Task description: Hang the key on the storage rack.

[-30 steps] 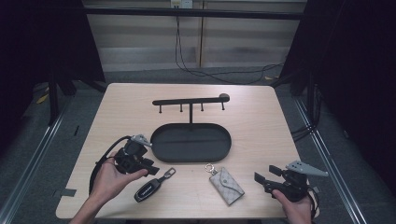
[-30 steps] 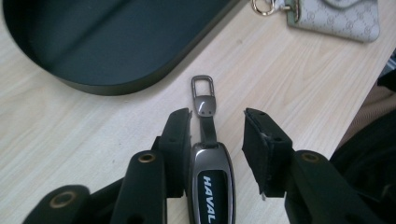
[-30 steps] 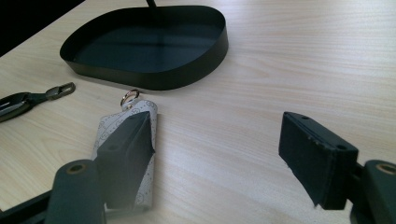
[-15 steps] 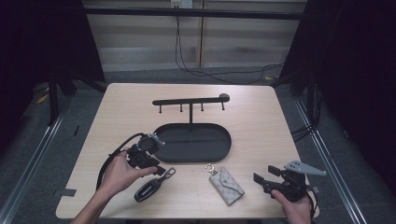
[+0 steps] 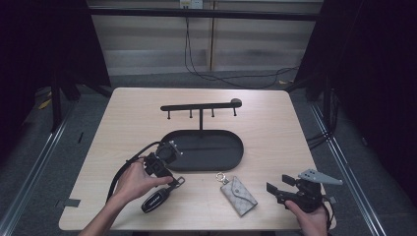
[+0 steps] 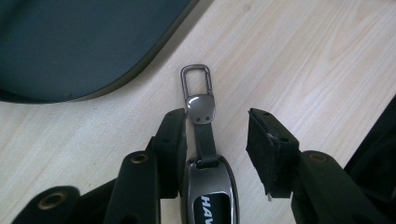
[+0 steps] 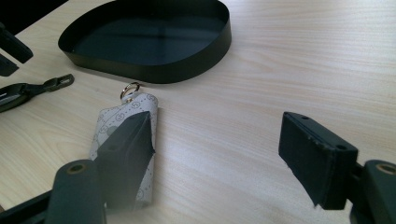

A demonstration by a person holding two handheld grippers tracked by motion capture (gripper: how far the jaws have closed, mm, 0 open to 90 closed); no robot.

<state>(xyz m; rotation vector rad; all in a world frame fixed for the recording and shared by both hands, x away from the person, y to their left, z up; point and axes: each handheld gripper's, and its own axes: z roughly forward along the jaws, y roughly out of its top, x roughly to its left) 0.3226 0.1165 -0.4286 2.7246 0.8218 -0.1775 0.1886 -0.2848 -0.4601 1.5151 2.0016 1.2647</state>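
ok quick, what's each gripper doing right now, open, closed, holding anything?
Left gripper: open, jaws astride the car key fob's strap, not yet clamped on it.
Right gripper: open, holding nothing, beside the key pouch.

White letters "HAV", cut off, on the car key fob (image 6: 209, 196)

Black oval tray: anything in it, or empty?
Empty. The black oval tray shows a bare floor; the car key fob and the patterned key pouch both lie outside it on the table.
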